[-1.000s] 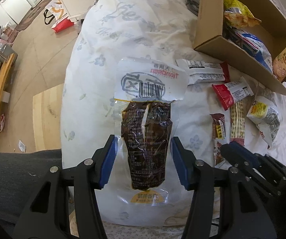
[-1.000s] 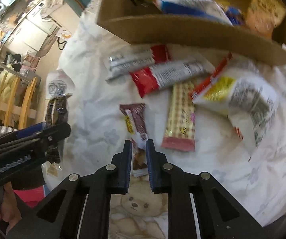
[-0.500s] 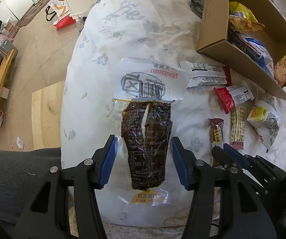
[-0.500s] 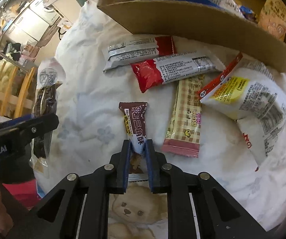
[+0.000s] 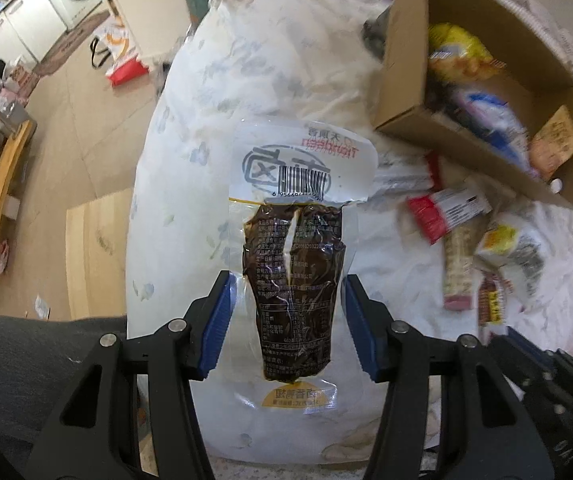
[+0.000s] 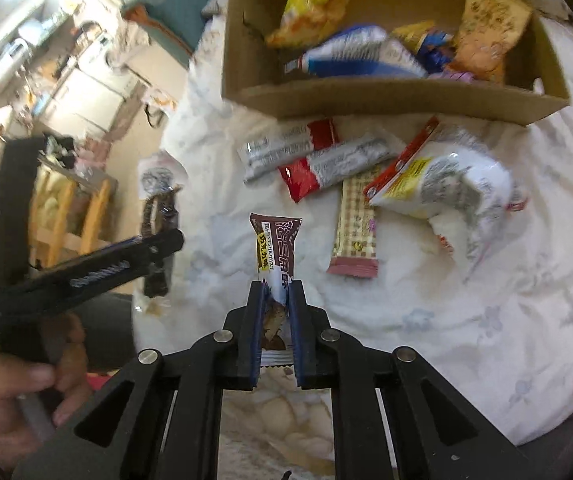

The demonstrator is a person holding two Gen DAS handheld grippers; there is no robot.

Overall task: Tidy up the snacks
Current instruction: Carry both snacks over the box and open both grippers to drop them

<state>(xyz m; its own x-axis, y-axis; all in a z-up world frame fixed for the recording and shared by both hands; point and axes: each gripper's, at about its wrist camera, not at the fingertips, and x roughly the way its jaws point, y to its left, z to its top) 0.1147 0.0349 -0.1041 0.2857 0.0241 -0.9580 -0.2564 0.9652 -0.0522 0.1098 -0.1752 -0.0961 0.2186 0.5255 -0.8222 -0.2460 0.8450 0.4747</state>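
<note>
My left gripper (image 5: 287, 292) is shut on a clear pouch of dark brown food with a white barcode top (image 5: 306, 168), which it holds over the white flowered quilt (image 5: 190, 208). In the right wrist view that pouch (image 6: 158, 208) hangs from the left gripper (image 6: 162, 240). My right gripper (image 6: 276, 286) has its jaws closing on the lower end of a brown snack bar (image 6: 276, 240), its pads pressing on the wrapper, and the bar stands up off the quilt. An open cardboard box (image 6: 386, 98) with several snack bags lies beyond.
Two red and silver bars (image 6: 326, 164), a pink checkered bar (image 6: 356, 232) and a white bag with a yellow label (image 6: 446, 184) lie on the quilt before the box. A hand (image 6: 14, 392) grips the left tool. The bed edge and floor (image 5: 86, 120) are on the left.
The right gripper has tightened on the brown bar and risen with it off the quilt, so the box's inside now shows. The left gripper still holds the pouch in the same place.
</note>
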